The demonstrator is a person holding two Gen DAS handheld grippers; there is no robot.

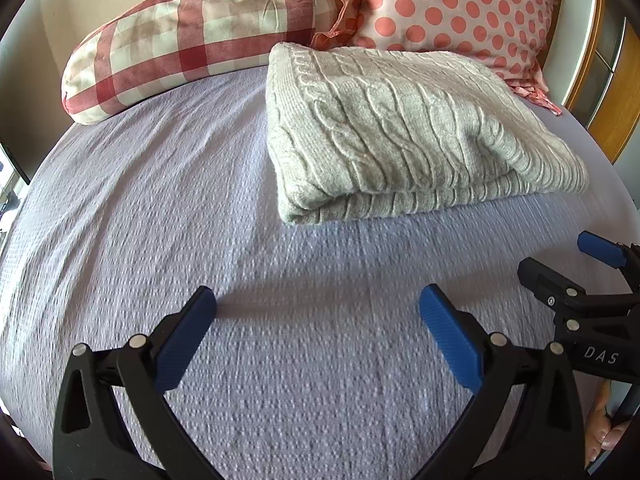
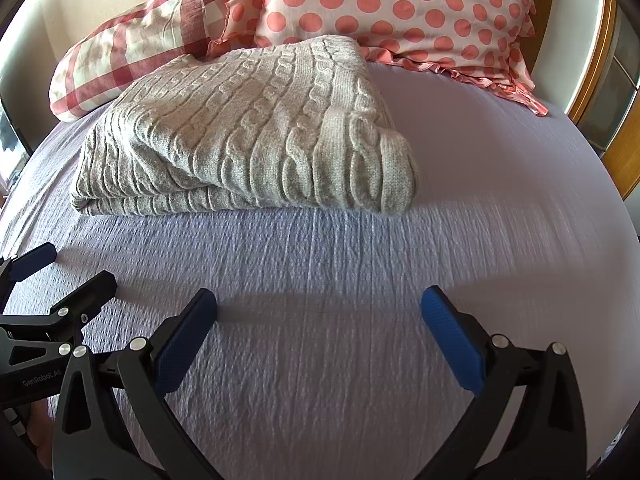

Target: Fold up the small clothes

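Note:
A grey cable-knit sweater (image 1: 400, 132) lies folded in a thick rectangle on the lilac bed cover (image 1: 160, 240); it also shows in the right wrist view (image 2: 248, 136). My left gripper (image 1: 318, 304) is open and empty, hovering over bare cover in front of the sweater's near left corner. My right gripper (image 2: 319, 304) is open and empty, in front of the sweater's near right edge. The right gripper also shows at the right edge of the left wrist view (image 1: 568, 268), and the left gripper at the left edge of the right wrist view (image 2: 68, 272). The two grippers are side by side, apart from the sweater.
A red-checked bolster pillow (image 1: 192, 36) and a pink polka-dot pillow (image 1: 460, 4) lie at the head of the bed behind the sweater. A wooden frame (image 1: 612, 92) stands past the bed's right side. The lilac cover (image 2: 480, 160) stretches to the right of the sweater.

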